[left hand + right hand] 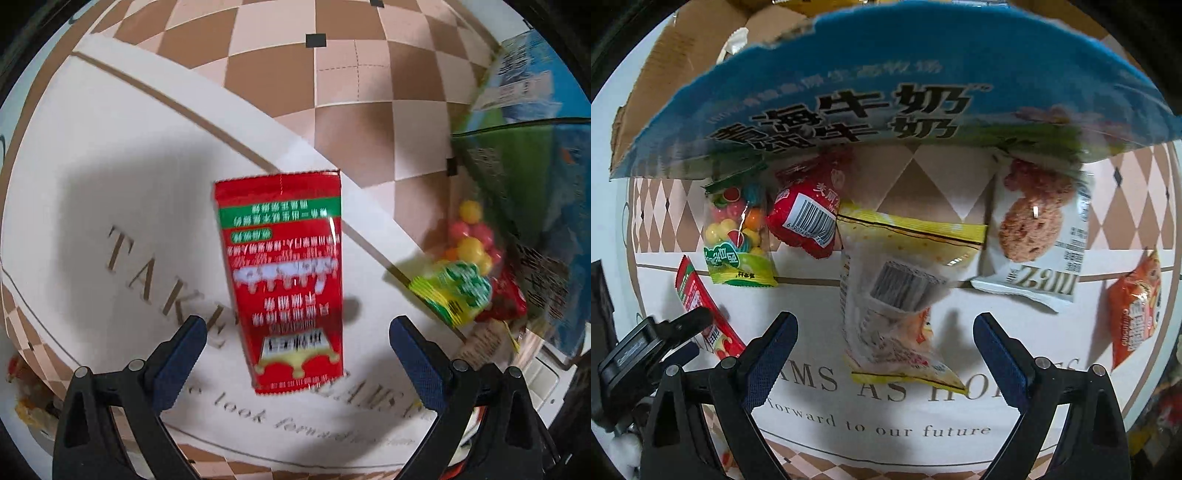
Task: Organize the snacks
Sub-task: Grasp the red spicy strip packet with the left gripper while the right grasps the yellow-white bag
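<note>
both grippers are lined up over snacks on the printed mat (122, 177), so this looks like the reach-and-grasp step: the left gripper (297, 349) hangs above the red packet (284, 273) with its fingers spread wide to either side of it and holding nothing, while the right gripper (885, 347) is just as wide and empty over the yellow-and-white packet (905, 291). the blue milk carton box (849, 96) stands just behind the snack pile. next, each gripper probably needs to sink onto its packet and close across the narrow width before carrying it to the box.
</note>
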Demonstrator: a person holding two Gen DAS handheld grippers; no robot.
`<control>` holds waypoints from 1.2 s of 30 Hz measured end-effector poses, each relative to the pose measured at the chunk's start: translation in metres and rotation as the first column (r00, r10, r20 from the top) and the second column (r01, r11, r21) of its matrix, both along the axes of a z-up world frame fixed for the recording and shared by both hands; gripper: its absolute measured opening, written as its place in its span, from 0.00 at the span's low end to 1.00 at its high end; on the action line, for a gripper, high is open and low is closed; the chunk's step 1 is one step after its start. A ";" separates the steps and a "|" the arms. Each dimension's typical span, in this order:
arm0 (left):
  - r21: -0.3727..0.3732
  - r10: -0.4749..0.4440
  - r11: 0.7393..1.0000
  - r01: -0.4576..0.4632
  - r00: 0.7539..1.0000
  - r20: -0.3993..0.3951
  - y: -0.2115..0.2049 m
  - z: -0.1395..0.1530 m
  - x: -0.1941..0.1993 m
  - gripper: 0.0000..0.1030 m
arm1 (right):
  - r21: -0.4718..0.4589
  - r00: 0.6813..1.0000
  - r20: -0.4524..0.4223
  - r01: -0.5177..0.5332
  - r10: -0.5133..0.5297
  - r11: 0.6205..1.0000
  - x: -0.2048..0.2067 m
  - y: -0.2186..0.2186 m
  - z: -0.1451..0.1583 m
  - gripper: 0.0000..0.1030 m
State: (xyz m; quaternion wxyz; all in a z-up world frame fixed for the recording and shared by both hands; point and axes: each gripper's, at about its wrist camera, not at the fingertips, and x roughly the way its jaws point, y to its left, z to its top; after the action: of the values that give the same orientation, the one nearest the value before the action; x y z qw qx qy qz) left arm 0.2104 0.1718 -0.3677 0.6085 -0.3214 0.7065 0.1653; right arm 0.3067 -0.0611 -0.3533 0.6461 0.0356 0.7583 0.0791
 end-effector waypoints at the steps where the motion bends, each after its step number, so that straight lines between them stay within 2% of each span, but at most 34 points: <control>1: 0.024 -0.014 1.000 0.014 1.000 -0.005 -0.001 -0.001 0.001 0.86 | 0.001 1.000 -0.004 0.001 -0.001 1.000 0.002 0.000 -0.002 0.93; 2: 0.053 -0.026 0.998 0.026 1.000 -0.002 -0.003 0.000 0.002 0.84 | 0.005 1.000 -0.013 0.000 0.000 1.000 0.002 0.001 -0.005 0.88; 4: 0.096 -0.070 0.993 0.069 0.997 0.010 -0.008 0.005 0.003 0.67 | 0.016 0.999 -0.034 -0.009 0.009 1.000 0.001 0.005 -0.012 0.68; 5: 0.115 -0.091 0.989 0.089 0.996 0.007 -0.011 0.006 0.003 0.64 | 0.008 0.999 -0.042 -0.017 0.017 1.000 0.000 0.005 -0.014 0.55; 7: 0.141 -0.139 0.981 0.137 0.990 0.001 -0.017 0.008 0.004 0.54 | 0.007 0.999 -0.040 -0.033 0.033 0.999 -0.001 0.005 -0.017 0.53; 11: 0.156 -0.234 0.960 0.232 0.972 -0.005 -0.035 0.008 0.001 0.52 | 0.029 0.997 -0.054 -0.048 0.050 0.998 -0.010 -0.004 -0.017 0.44; 12: 0.158 -0.266 0.952 0.263 0.964 -0.008 -0.042 0.009 0.000 0.52 | 0.036 0.996 -0.066 -0.050 0.052 0.998 -0.015 -0.007 -0.017 0.44; 16: 0.177 -0.429 0.887 0.427 0.903 -0.025 -0.083 0.006 -0.009 0.52 | 0.066 0.991 -0.124 -0.045 0.053 0.997 -0.037 -0.019 -0.023 0.44; 18: 0.178 -0.451 0.876 0.449 0.892 -0.030 -0.092 0.003 -0.013 0.55 | 0.070 0.991 -0.128 -0.039 0.048 0.997 -0.045 -0.024 -0.024 0.44; 19: 0.184 -0.452 0.874 0.449 0.891 -0.030 -0.093 0.003 -0.013 0.57 | 0.071 0.991 -0.126 -0.036 0.044 0.997 -0.047 -0.024 -0.025 0.44; 22: 0.159 -0.405 0.900 0.406 0.913 -0.041 -0.089 -0.002 -0.014 0.62 | 0.057 0.991 -0.133 -0.023 0.031 0.998 -0.049 -0.026 -0.028 0.47; 26: 0.156 -0.396 0.904 0.397 0.917 -0.043 -0.084 -0.006 -0.016 0.62 | 0.021 0.992 -0.113 -0.053 0.055 0.998 -0.057 -0.011 -0.040 0.54; 27: 0.160 -0.393 0.905 0.394 0.919 -0.039 -0.084 -0.005 -0.015 0.59 | 0.014 0.992 -0.109 -0.061 0.063 0.998 -0.060 -0.007 -0.041 0.53; 28: 0.164 -0.394 0.904 0.394 0.918 -0.034 -0.083 -0.004 -0.012 0.51 | 0.008 0.993 -0.098 -0.070 0.070 0.998 -0.063 -0.001 -0.042 0.52; 29: 0.169 -0.398 0.902 0.396 0.917 -0.028 -0.083 -0.002 -0.010 0.49 | 0.008 0.993 -0.089 -0.074 0.075 0.997 -0.065 0.002 -0.041 0.50; 33: 0.166 -0.402 0.902 0.399 0.915 -0.016 -0.087 0.005 -0.017 0.43 | 0.016 0.995 -0.064 -0.081 0.082 0.997 -0.070 0.001 -0.034 0.40; 36: 0.166 -0.408 0.900 0.403 0.913 -0.006 -0.089 0.013 -0.015 0.42 | 0.035 0.995 -0.059 -0.073 0.075 0.997 -0.074 0.003 -0.030 0.37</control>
State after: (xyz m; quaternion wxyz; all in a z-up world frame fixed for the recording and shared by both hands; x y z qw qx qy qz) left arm 0.1955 0.0823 -0.3542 0.6639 -0.1187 0.7331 0.0877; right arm 0.2324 -0.0580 -0.3832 0.6187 0.0204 0.7770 0.1144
